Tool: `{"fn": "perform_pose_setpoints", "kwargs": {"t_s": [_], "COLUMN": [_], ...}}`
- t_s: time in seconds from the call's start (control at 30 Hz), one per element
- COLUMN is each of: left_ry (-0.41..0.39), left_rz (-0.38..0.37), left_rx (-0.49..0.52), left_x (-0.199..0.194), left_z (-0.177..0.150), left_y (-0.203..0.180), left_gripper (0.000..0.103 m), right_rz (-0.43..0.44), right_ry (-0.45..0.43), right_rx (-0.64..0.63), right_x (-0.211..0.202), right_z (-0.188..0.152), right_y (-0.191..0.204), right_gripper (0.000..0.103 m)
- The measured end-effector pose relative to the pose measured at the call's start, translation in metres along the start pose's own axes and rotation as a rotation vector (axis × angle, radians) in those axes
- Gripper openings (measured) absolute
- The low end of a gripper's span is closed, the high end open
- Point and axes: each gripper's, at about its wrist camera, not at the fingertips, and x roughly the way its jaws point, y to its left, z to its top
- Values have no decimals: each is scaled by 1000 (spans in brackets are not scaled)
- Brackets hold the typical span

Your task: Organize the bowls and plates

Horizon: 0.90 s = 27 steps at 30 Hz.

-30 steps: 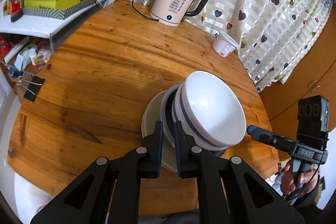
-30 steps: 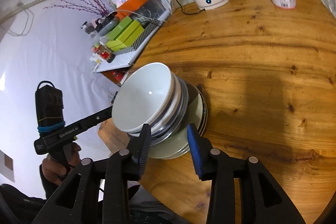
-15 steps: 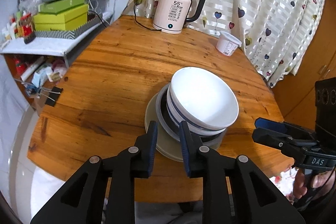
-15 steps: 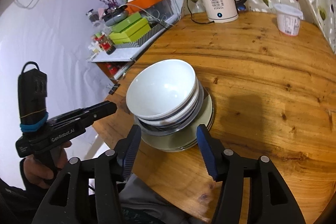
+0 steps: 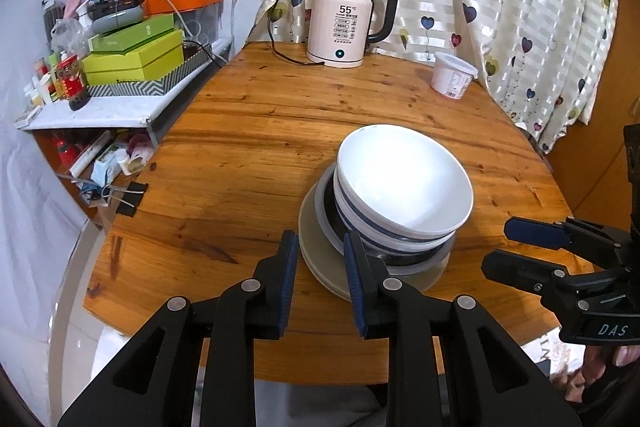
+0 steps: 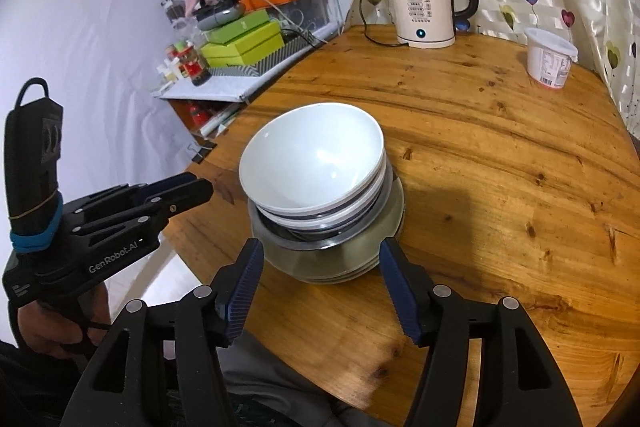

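A round wooden table (image 5: pixel 256 147) fills the middle of both views. Near its lower edge stands one stack of dishes: pale plates (image 5: pixel 320 259) at the bottom, a grey shallow dish on them, and white bowls (image 5: pixel 404 183) with a dark blue band nested on top, the uppermost bowl tilted.

In the left wrist view, the left tool (image 5: pixel 320 263) sits at the lower centre of the frame. Its two blue-padded fingers are apart, with a clear gap between them, holding nothing. The right finger's tip overlaps the near left rim of the plates; whether it touches cannot be told. The right tool (image 5: pixel 508 247) enters at the lower right of this frame, beside the stack and apart from it.

In the right wrist view, the right tool (image 6: pixel 322 261) is at the lower centre, its fingers spread wide on either side of the plates (image 6: pixel 340 259), gripping nothing. The bowls (image 6: pixel 312 163) sit just above, in the centre. The left tool (image 6: pixel 196 187) appears at the left of this frame, pointing toward the stack, short of it.

At the upper centre of the left view, a white electric kettle (image 5: pixel 344 27) stands at the table's far edge, with a white plastic tub (image 5: pixel 452 75) to its right. Green boxes (image 5: pixel 136 59) sit on a shelf at the upper left.
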Motion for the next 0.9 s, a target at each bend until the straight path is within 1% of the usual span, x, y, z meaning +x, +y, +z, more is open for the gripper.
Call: {"fn": "perform_pose_setpoints", "kwargs": {"t_s": [0.2, 0.4, 0.57, 0.7, 0.9], "left_ry": [3, 7, 14, 23, 29], "left_rz": [25, 19, 29, 16, 36], "left_rx": [3, -6, -10, -25, -20], "left_x": [2, 5, 7, 10, 13], "left_z": [-2, -4, -6, -7, -9], "left_y": [-1, -2, -2, 0, -2], "left_gripper": [25, 25, 25, 25, 25], "right_rz": [-24, -41, -46, -47, -48], "right_ry": [6, 16, 24, 29, 40], "right_rx": [-11, -27, -36, -43, -48], "right_x": [3, 8, 11, 14, 19], "right_z": [-1, -3, -3, -3, -3], "right_y": [2, 6, 8, 11, 13], "right_gripper": [62, 63, 63, 63, 64]}}
